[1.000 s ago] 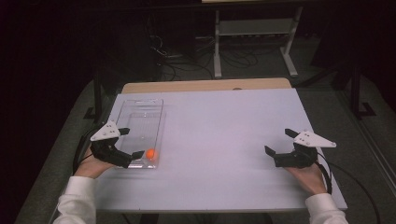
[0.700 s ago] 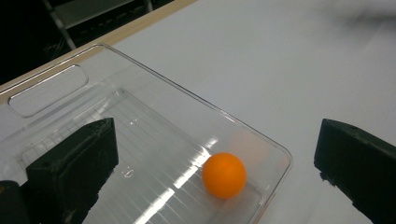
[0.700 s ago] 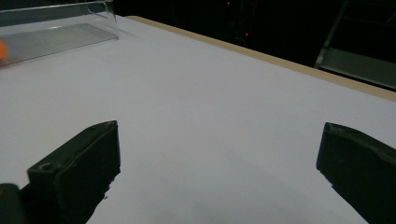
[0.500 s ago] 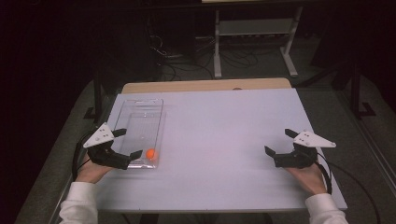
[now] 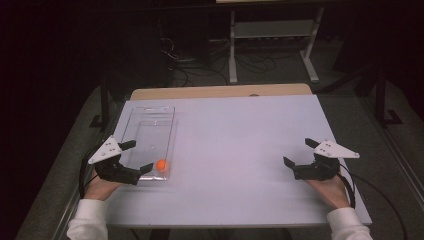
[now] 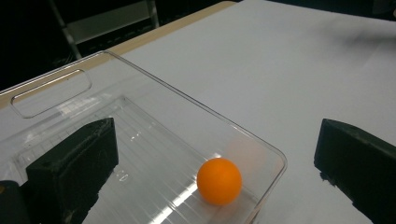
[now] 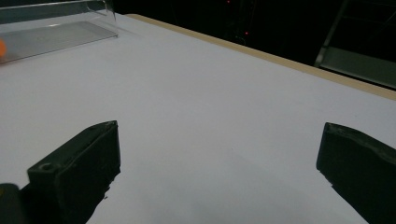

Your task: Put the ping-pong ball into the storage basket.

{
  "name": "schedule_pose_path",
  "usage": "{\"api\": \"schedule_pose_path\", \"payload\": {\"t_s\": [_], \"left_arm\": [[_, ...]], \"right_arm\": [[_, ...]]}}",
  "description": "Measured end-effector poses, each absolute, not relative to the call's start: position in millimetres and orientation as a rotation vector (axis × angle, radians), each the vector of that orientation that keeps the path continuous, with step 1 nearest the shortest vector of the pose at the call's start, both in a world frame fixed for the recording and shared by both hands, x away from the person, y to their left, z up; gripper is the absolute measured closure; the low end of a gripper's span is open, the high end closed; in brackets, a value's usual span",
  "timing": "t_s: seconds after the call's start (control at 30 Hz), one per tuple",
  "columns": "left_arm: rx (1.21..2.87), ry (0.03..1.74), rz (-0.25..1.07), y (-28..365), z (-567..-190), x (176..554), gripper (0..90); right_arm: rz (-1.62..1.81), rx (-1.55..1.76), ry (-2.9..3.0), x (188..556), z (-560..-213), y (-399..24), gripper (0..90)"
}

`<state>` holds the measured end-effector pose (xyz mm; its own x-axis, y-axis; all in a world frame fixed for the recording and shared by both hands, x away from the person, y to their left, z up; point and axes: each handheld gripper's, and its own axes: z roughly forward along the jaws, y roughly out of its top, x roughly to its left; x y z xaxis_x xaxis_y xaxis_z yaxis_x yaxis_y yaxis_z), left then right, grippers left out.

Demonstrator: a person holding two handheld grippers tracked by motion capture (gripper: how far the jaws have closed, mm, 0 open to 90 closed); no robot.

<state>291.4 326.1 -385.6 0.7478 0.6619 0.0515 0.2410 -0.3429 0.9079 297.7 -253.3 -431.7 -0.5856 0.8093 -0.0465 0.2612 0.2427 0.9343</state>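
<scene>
At the near left edge of the worktop [image 5: 240,135] the left gripper [image 5: 131,156] is held low with its jaws wide apart, straddling the near corner of the clear tray [image 5: 150,112], likely lined up on the orange ball [image 5: 161,165] in that corner (nothing is gripped yet). Near the right edge the right gripper [image 5: 300,152] rests over bare surface, jaws equally apart, apparently just waiting.

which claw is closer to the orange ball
Left. The left claw is open right at the clear tray's near end, where the orange ball sits. The right claw, also open, is far across the white table.
</scene>
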Motion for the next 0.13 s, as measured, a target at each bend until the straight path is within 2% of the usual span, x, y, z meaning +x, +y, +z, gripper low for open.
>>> {"api": "schedule_pose_path", "payload": {"t_s": [0.13], "left_arm": [[1.910, 0.693, 0.516, 326.7, -387.1, 290.4, 0.0]], "right_arm": [[1.334, 0.971, 1.986, 297.7, -431.7, -252.8, 0.0]]}}
